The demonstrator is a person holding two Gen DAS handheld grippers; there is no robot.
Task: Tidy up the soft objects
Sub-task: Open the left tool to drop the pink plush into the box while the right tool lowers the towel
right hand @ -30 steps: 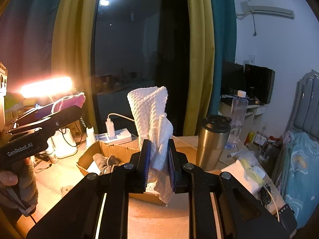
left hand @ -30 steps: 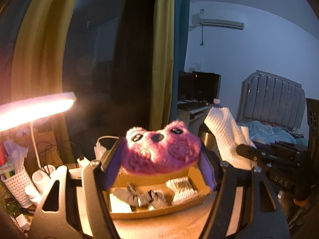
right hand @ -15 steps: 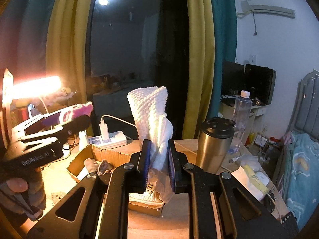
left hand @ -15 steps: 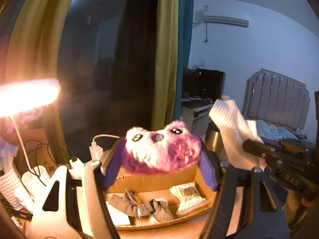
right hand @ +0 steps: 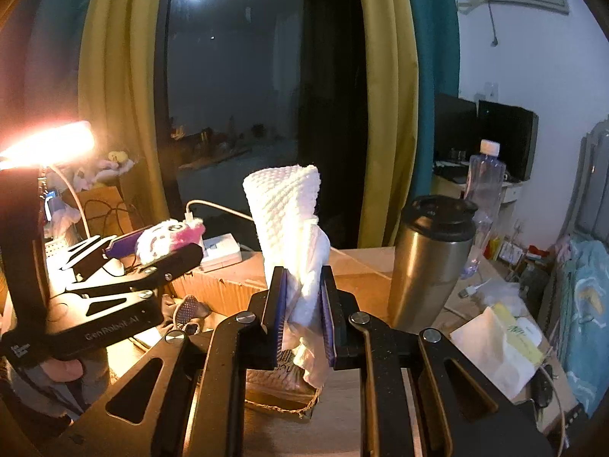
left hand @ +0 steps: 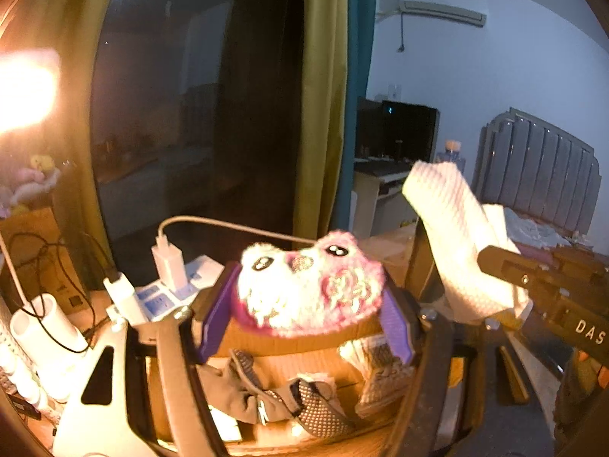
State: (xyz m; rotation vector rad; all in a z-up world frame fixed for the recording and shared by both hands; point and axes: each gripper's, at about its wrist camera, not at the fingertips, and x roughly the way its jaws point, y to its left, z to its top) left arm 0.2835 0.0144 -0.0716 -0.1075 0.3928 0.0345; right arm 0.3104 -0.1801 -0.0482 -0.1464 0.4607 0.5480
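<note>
Both grippers now sit closer to the box (left hand: 304, 339) and lower over it. The plush (left hand: 310, 289) in the left gripper (left hand: 304, 314) hangs just above the box's far wall, and the towel (right hand: 293, 228) in the right gripper (right hand: 302, 312) is above its near corner.

- In the right wrist view, a steel tumbler (right hand: 430, 262) and a plastic bottle (right hand: 483, 198) stand at 2 o'clock of the right gripper (right hand: 302, 318), blocking that side.
- The left gripper (right hand: 160, 245) crowds 10 o'clock.
- The cardboard box (right hand: 224, 285) lies straight ahead, its top open.
- In the left wrist view, a charger and cable (left hand: 167, 262) bar 10 o'clock.
- Bare worktop (right hand: 342, 422) lies at 6 o'clock.
</note>
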